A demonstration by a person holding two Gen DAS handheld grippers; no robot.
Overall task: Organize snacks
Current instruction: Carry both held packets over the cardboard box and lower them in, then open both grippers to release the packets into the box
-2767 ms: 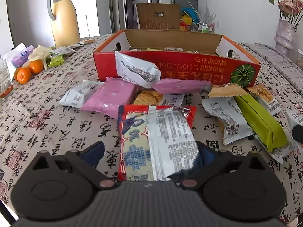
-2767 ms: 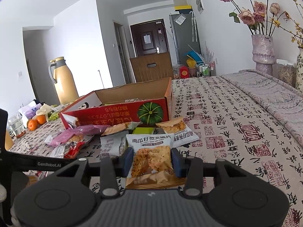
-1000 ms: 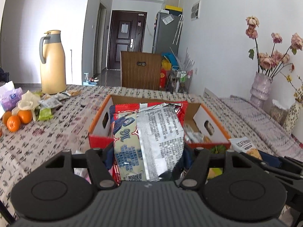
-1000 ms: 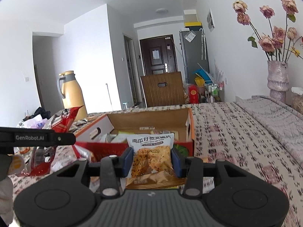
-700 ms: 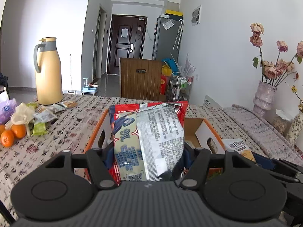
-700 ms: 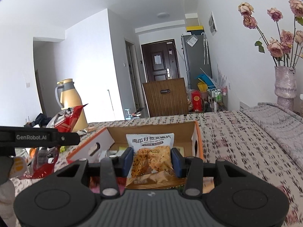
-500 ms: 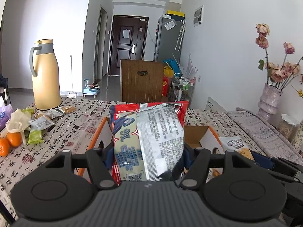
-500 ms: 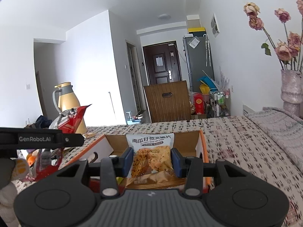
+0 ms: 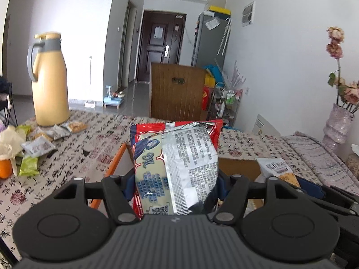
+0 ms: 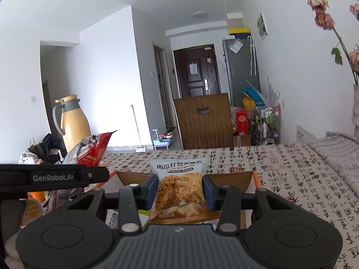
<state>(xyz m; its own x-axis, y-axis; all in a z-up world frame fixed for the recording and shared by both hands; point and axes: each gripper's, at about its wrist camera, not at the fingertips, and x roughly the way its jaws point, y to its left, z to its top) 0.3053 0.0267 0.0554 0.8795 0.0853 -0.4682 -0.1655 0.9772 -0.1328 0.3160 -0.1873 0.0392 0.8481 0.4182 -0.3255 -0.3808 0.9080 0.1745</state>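
Left hand-held gripper (image 9: 175,186) pinches a red-and-silver snack bag (image 9: 177,168); right hand-held gripper (image 10: 180,190) pinches an orange cracker packet (image 10: 179,188).

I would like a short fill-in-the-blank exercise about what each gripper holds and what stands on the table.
1. The left gripper holds a red and ____ snack bag.
2. The right gripper holds a snack packet above an open cardboard ____.
3. The tall jug on the table is ____ with a grey handle.

Missing words: silver; box; yellow
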